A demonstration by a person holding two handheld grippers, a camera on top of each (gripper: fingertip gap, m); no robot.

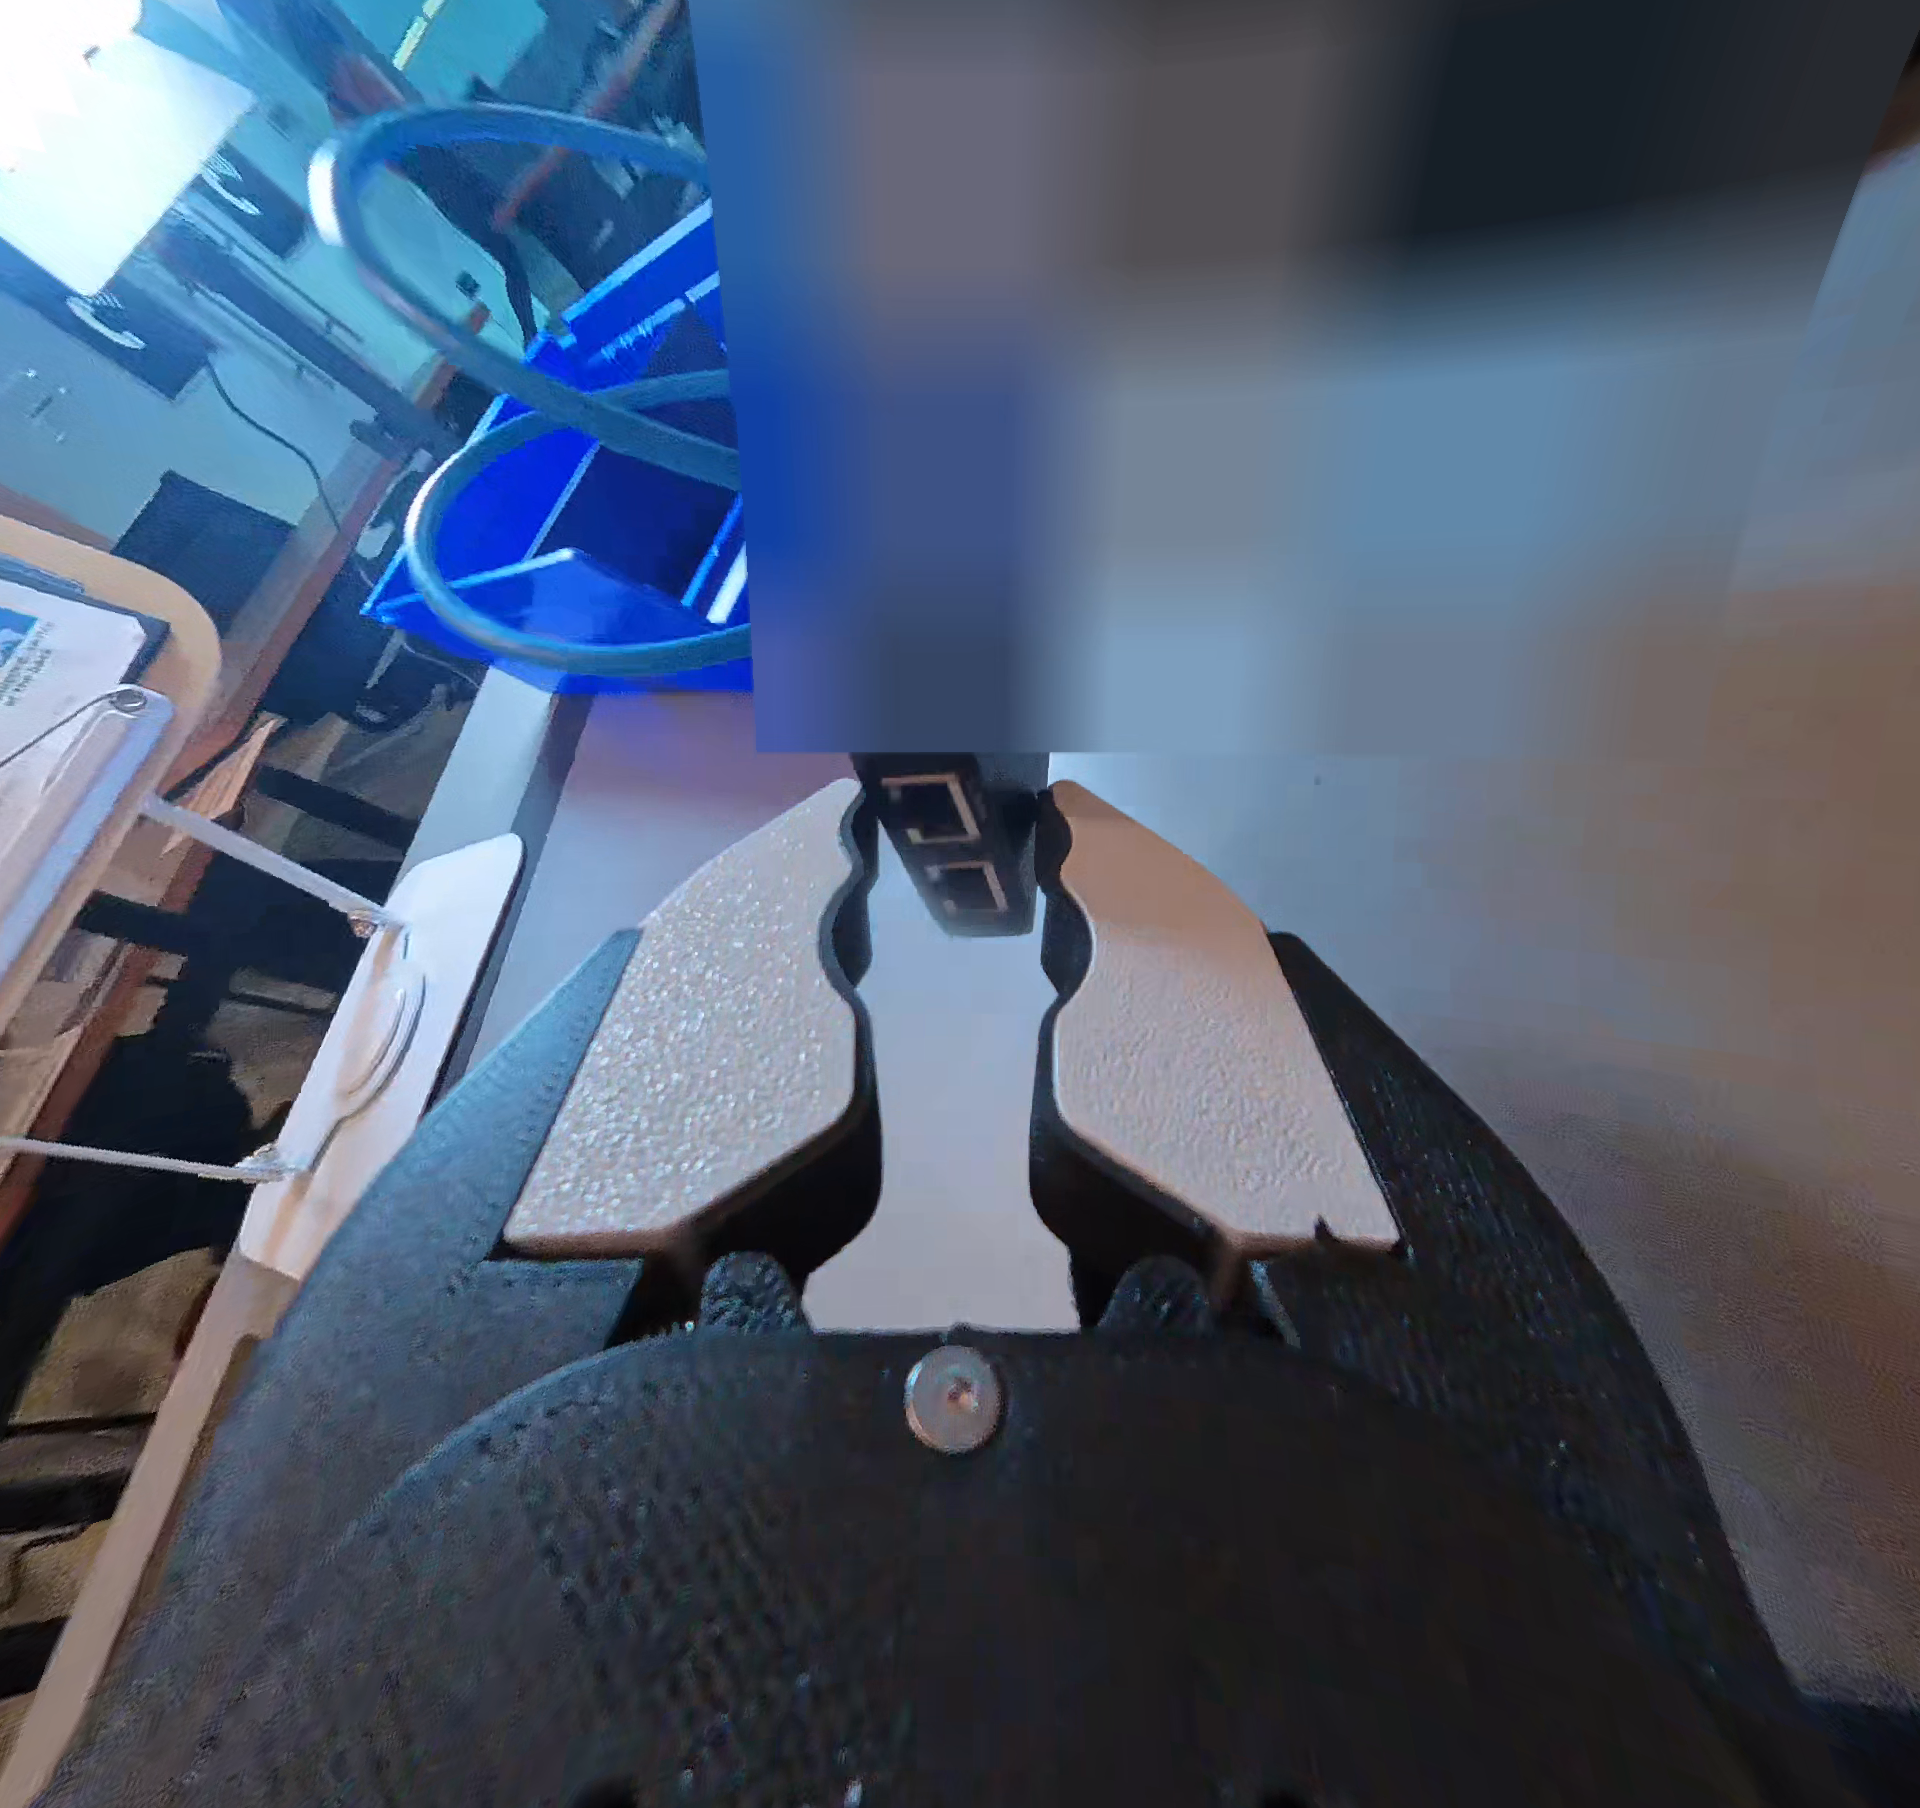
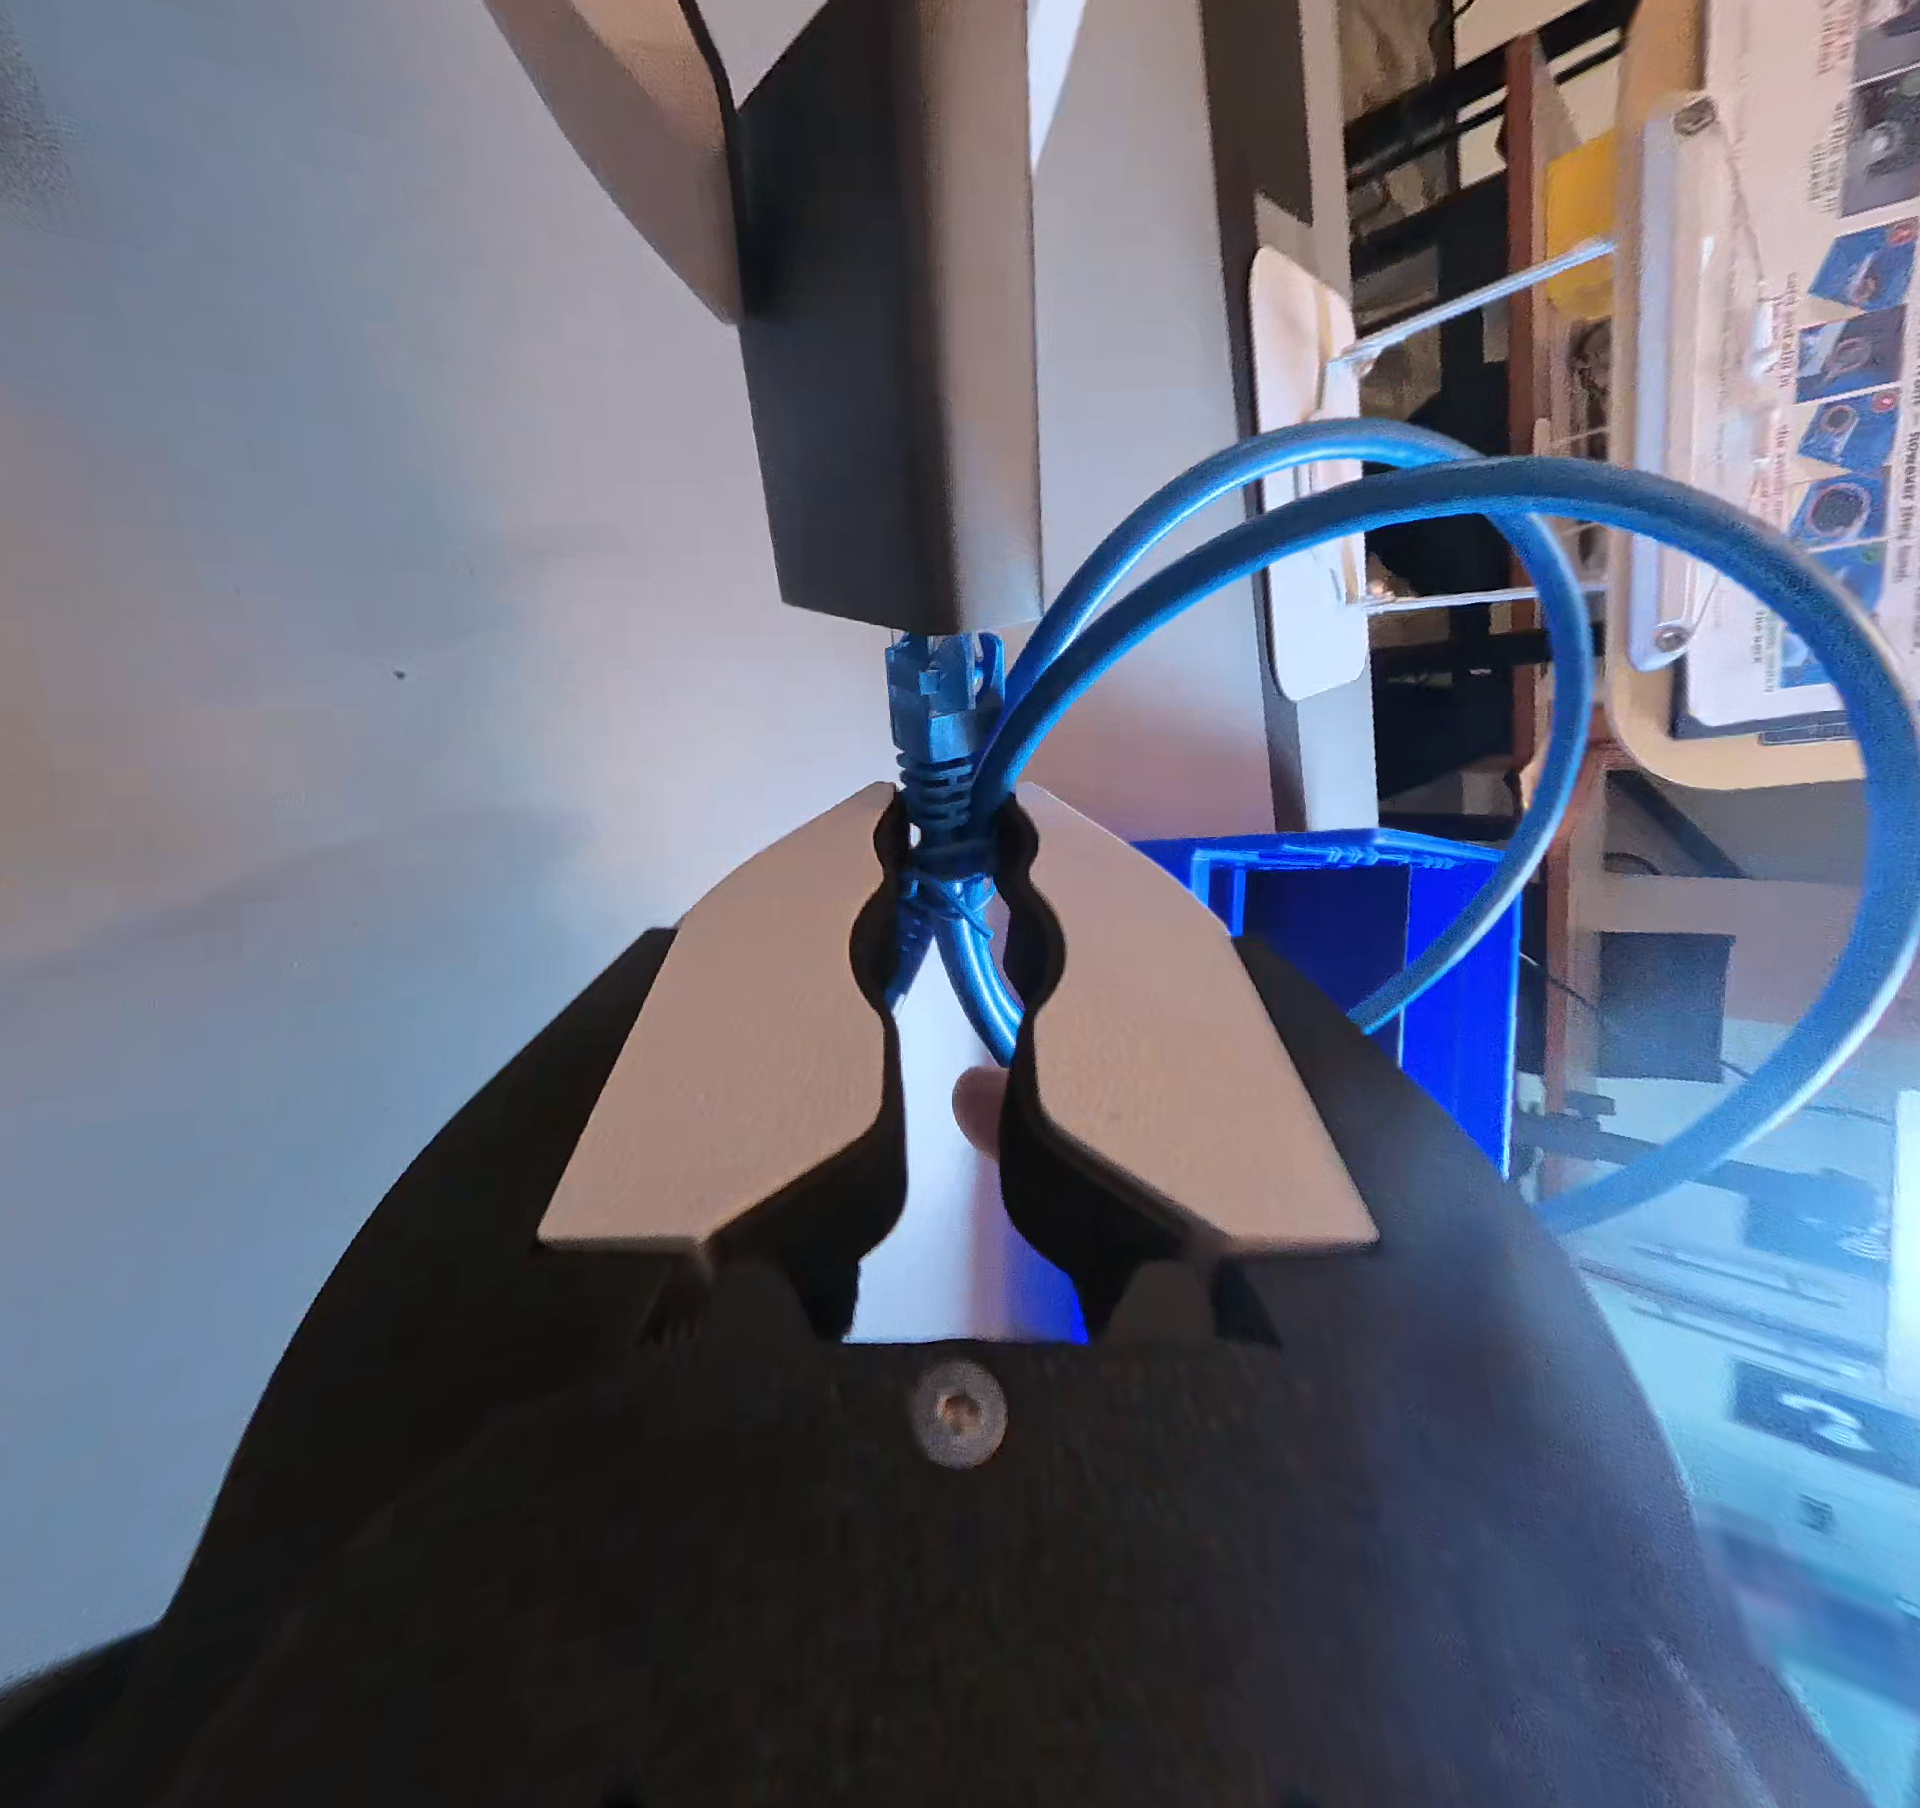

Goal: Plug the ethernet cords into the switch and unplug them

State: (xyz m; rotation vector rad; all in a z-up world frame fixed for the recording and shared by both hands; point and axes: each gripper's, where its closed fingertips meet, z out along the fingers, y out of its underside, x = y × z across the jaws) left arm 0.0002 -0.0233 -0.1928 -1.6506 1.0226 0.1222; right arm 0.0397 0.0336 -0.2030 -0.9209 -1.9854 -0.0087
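My left gripper (image 1: 951,823) is shut on the small black switch (image 1: 961,885) and holds it by its sides. Two empty ports face the camera; a blurred patch hides the rest of the switch. In the right wrist view the switch (image 2: 894,324) stands on end, with one left-gripper finger (image 2: 623,117) against its side. My right gripper (image 2: 951,833) is shut on the blue ethernet cord's boot (image 2: 940,802). The cord's plug (image 2: 935,693) meets the switch's near end; its depth in the port is unclear. The cord (image 2: 1558,553) loops off to the right.
A blue bin (image 2: 1351,937) stands on the white table (image 2: 312,615), also in the left wrist view (image 1: 592,553) with cord loops (image 1: 499,345) before it. A white clamp pad (image 1: 436,958) sits at the table edge. A board with printed sheets (image 2: 1787,324) hangs beyond. The tips of one gripper are about 8 cm away from the tips of the other.
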